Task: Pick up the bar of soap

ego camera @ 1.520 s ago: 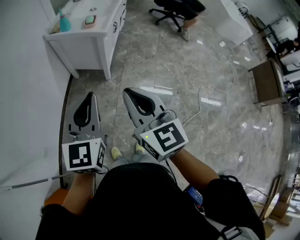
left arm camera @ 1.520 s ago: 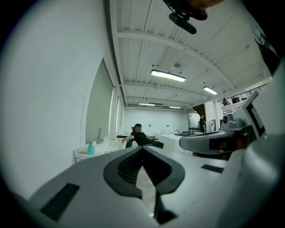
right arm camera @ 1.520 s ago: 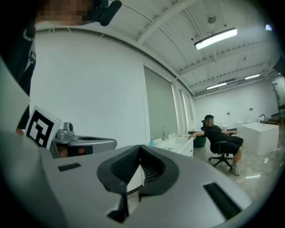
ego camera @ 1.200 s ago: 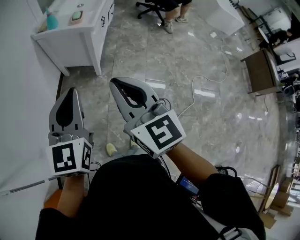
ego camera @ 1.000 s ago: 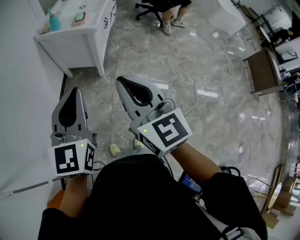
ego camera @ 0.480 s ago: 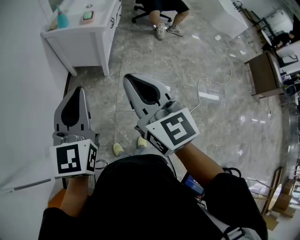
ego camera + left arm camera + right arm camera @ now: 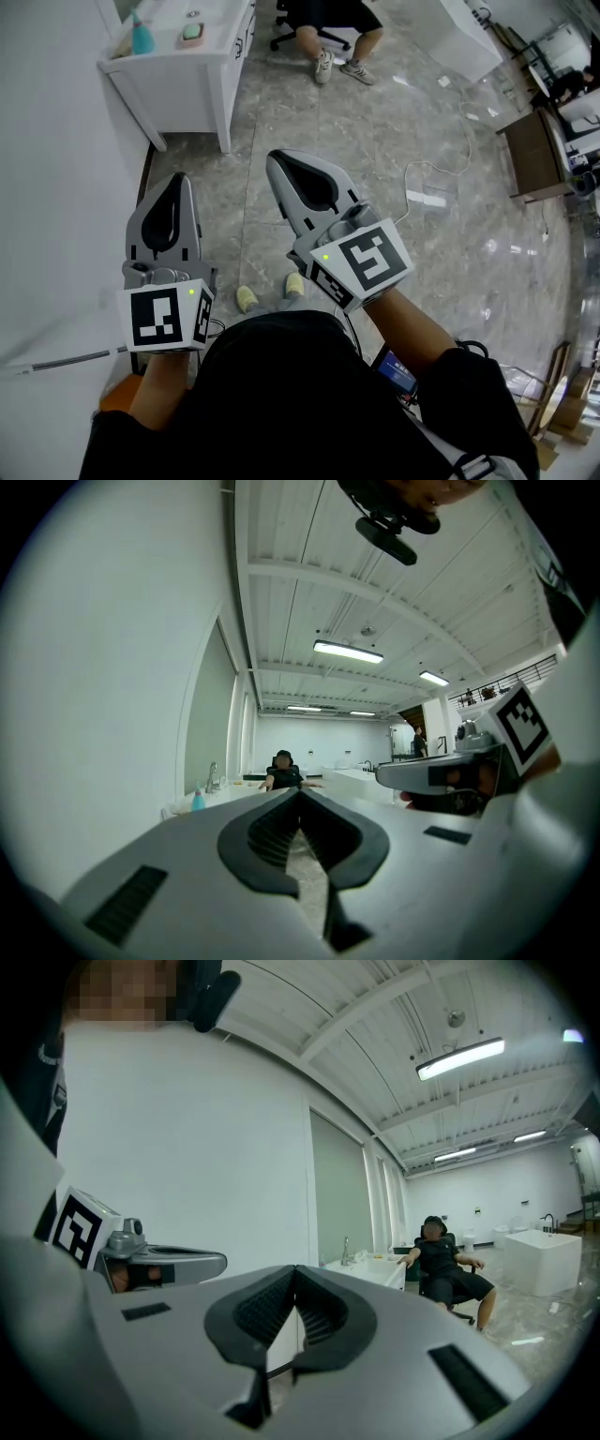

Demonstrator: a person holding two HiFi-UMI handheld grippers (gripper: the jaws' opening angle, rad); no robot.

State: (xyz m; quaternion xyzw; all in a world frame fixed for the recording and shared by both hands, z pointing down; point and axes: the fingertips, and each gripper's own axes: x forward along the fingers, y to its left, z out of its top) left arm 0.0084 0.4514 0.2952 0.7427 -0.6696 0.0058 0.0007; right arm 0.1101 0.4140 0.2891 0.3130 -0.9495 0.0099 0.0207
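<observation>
The bar of soap (image 7: 192, 33) is a small pale green block lying on the white counter (image 7: 202, 84) at the top left of the head view, beside a teal bottle (image 7: 142, 37). Both grippers are held level over the floor, well short of the counter. My left gripper (image 7: 175, 178) is shut with nothing in it. My right gripper (image 7: 277, 157) is beside it, also shut and empty. The left gripper view shows the shut left gripper (image 7: 298, 794) and the teal bottle (image 7: 198, 801) far off. In the right gripper view the right gripper (image 7: 295, 1269) points toward the counter (image 7: 370, 1269).
A person sits on a wheeled office chair (image 7: 323, 23) just past the counter. A white wall (image 7: 56, 187) runs along the left. A white cable (image 7: 436, 173) trails over the grey marble floor, and a brown table (image 7: 539, 155) stands at the right.
Both grippers have stayed shut and side by side. In the head view they, the counter and the seated person have all shifted to the right.
</observation>
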